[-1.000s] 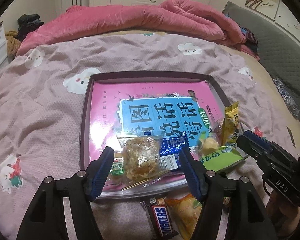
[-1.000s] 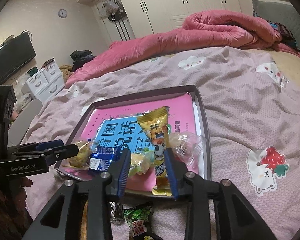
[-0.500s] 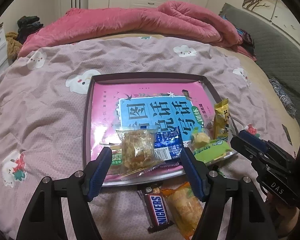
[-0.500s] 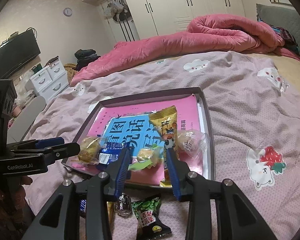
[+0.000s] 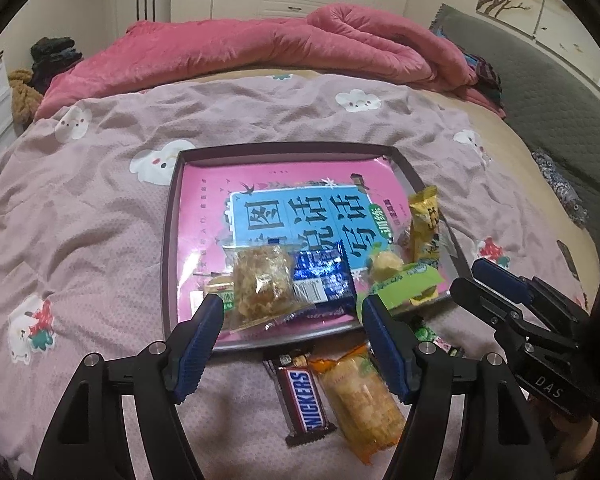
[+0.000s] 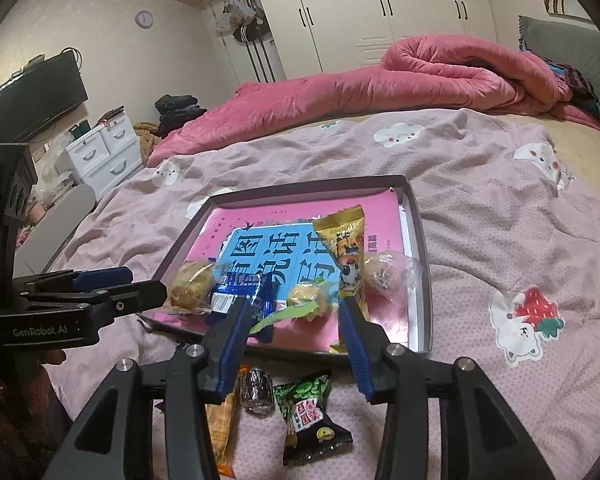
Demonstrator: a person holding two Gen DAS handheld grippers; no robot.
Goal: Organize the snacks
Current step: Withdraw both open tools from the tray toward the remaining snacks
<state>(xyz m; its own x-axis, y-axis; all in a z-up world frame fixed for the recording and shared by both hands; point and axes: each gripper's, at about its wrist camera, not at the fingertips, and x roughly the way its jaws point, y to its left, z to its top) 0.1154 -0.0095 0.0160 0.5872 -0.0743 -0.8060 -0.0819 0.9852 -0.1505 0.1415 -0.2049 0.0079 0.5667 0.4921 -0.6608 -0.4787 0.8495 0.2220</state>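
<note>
A dark shallow tray (image 5: 168, 240) (image 6: 420, 240) lies on the bed with a pink book in it. Several snacks lie at its near edge: a clear-wrapped crispy cake (image 5: 262, 284), a blue packet (image 5: 324, 276) (image 6: 248, 284), a yellow packet (image 5: 424, 220) (image 6: 346, 248), a green packet (image 5: 408, 284). A Snickers bar (image 5: 304, 402) and an orange packet (image 5: 360, 396) lie on the blanket before the tray. A green-black packet (image 6: 310, 412) and a small dark candy (image 6: 256, 394) lie there too. My left gripper (image 5: 290, 340) is open and empty above the tray's near edge. My right gripper (image 6: 290, 340) is open and empty.
The pink-grey blanket (image 5: 80, 220) covers the bed. A rolled pink quilt (image 5: 280, 48) lies at the far end. A grey headboard (image 5: 540, 92) is on the right. White drawers (image 6: 104, 152) and a TV (image 6: 36, 100) stand to the left.
Both grippers have pulled back from the tray toward me. The right gripper's jaws have opened wider. The yellow packet stays in the tray, and more loose snacks show on the blanket.
</note>
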